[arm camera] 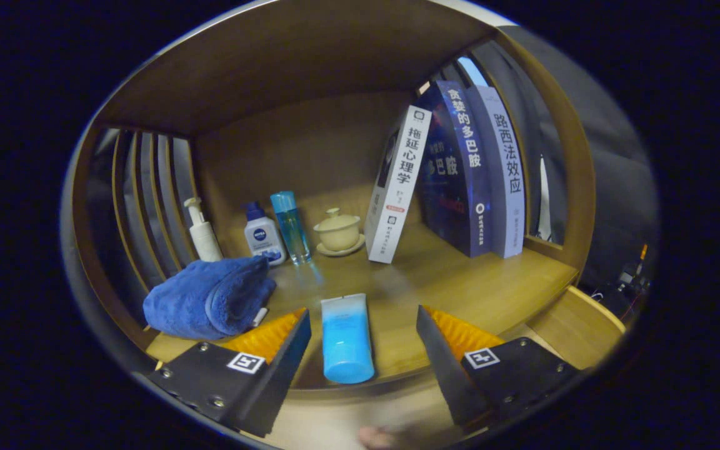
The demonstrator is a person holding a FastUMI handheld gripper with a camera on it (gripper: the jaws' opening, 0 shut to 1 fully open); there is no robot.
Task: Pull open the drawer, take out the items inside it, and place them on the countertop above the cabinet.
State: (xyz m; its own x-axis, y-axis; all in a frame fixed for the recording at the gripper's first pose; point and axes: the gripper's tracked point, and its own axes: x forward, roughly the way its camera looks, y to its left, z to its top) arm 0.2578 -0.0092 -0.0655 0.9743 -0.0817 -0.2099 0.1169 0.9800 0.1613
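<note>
Hovering hand-held gripper (360,340) wide open, empty, over blue plastic squeeze tube (346,337) on wooden desk (491,294); we judge it light, slick, squashy; pinch mid-body.

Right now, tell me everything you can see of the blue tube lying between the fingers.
The blue tube looks like soft plastic, pale whitish at its flat far end and bright blue toward its rounded near end. It lies flat on the wooden countertop, lengthwise between the open fingers of the hand-held gripper, neither finger touching it.

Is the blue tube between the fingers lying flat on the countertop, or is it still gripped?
Lying flat and not gripped. The blue tube rests on the countertop lengthwise, with the open gripper spread wide, a gap on both sides.
</note>
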